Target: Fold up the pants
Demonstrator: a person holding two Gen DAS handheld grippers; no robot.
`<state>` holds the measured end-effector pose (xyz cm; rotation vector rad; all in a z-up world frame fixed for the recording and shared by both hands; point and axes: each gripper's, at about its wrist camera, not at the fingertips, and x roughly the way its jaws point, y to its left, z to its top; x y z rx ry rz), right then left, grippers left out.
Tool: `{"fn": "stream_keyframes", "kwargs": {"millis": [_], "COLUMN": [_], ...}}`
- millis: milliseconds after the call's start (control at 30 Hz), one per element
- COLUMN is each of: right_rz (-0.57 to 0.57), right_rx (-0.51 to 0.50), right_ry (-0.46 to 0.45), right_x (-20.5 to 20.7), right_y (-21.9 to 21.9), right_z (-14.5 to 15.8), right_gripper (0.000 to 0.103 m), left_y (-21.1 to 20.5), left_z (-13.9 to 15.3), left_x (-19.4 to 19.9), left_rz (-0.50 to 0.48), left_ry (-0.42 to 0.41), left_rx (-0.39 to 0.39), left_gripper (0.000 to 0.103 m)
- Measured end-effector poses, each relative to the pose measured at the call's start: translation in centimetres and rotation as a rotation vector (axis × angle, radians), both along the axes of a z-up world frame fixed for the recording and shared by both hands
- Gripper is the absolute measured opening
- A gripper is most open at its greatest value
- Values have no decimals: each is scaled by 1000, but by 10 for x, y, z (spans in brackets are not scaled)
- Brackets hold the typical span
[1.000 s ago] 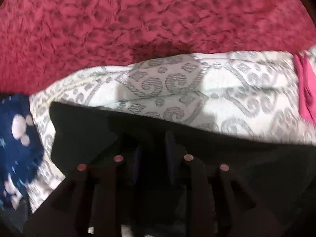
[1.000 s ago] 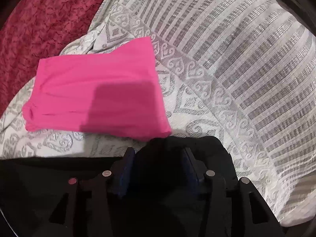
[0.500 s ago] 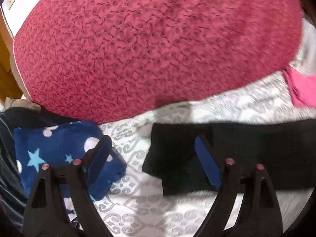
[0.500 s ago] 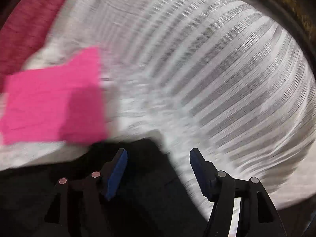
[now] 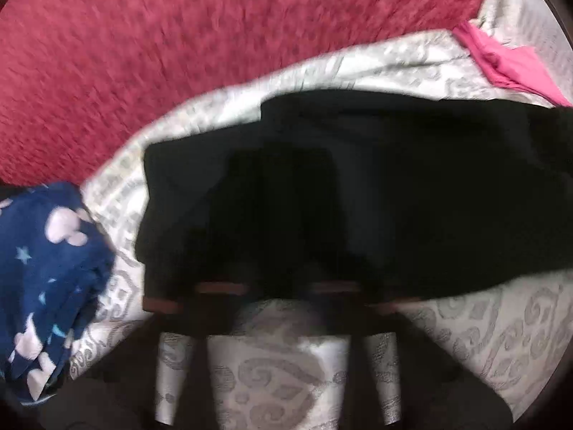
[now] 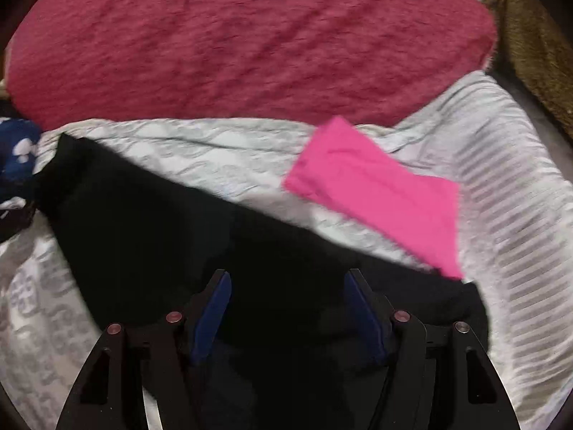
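We see the black pants [image 6: 150,229] lying flat across the patterned bedsheet [image 6: 222,157]; our left gripper [image 5: 286,222] has its fingers together, dark against the cloth; our right gripper [image 6: 286,308] holds blue-padded fingers [image 6: 215,308] apart above the pants; a pink garment [image 6: 379,193] lies just beside.

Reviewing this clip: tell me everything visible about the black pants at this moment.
The black pants are plain, dark, soft-looking cloth, laid out in a long band across the grey-patterned bedspread. One squared end lies near the blue star-print fabric; the other reaches the pink folded garment and seems to overlap its near corner. Blur hides seams and details. The open right tongs hover over the middle; the left tongs are dark against the cloth, contact unclear.
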<state>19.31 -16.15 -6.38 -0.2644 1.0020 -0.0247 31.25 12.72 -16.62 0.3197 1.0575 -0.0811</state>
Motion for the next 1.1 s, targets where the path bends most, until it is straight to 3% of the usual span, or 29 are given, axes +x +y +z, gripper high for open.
{"fn": "stream_keyframes", "kwargs": {"millis": [33, 133, 200, 267, 333, 367, 500, 600, 800, 933, 1100], "right_rz": [1, -33, -84, -154, -209, -226, -304, -399, -664, -826, -878], "right_rx": [-2, -31, -30, 4, 37, 48, 24, 19, 107, 325, 594], "right_ry": [5, 13, 30, 55, 73, 78, 71, 48, -17, -64, -74], "right_x": [-2, -8, -5, -10, -9, -14, -35, -55, -118, -165, -187], "right_y": [1, -5, -21, -39, -60, -66, -99, -132, -212, -262, -293], "right_z": [-4, -13, -20, -25, -29, -29, -28, -24, -8, 1, -11], "right_gripper": [67, 67, 67, 67, 67, 67, 67, 67, 67, 67, 67], "left_y": [3, 21, 47, 70, 95, 103, 115, 110, 73, 6, -125], "left_z": [5, 41, 66, 77, 77, 77, 72, 54, 20, 25, 22], "left_x": [4, 35, 71, 97, 120, 121, 92, 56, -30, -74, -122], "left_rz": [1, 35, 138, 229, 402, 431, 432, 399, 372, 218, -155], "left_ry": [-6, -91, -140, -153, -145, -137, -109, -73, 12, 21, 179], "left_rx": [-8, 92, 123, 154, 314, 322, 136, 79, -206, -352, -548], "left_gripper": [4, 5, 12, 49, 57, 57, 61, 65, 65, 65, 65]}}
